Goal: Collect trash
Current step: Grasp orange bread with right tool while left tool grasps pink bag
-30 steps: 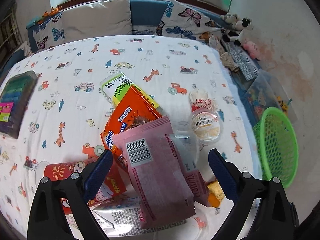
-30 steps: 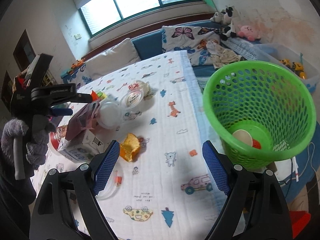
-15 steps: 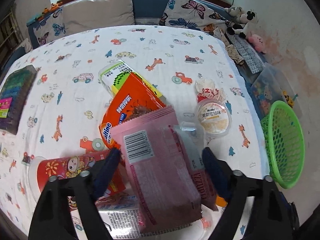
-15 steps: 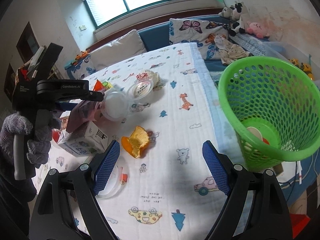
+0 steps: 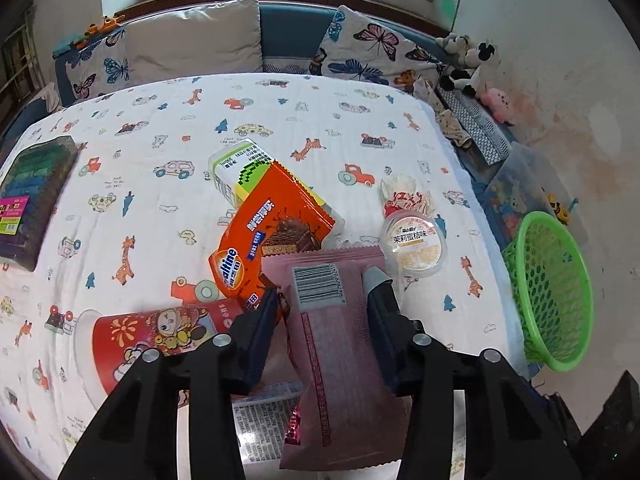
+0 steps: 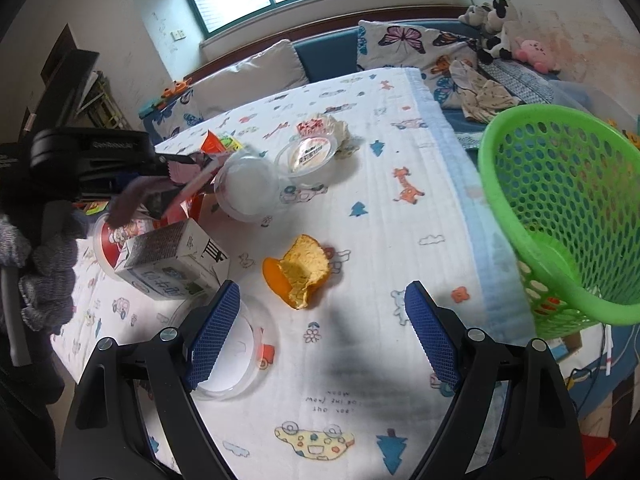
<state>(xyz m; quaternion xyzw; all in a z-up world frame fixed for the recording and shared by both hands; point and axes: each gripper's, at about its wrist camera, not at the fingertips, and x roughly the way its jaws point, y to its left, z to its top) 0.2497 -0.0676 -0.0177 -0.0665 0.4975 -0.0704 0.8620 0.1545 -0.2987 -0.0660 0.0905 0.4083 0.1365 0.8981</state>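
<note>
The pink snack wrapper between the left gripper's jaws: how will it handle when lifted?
The pink snack wrapper is thin film and already buckles between the left gripper, whose jaws have just been closing, so it is probably floppy. It looks flat and empty, likely very light. Its glossy surface may slip.

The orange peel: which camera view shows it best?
The right wrist view: the orange peel lies in plain sight on the cloth, ahead of the open right tool. The left wrist view does not show it.
</note>
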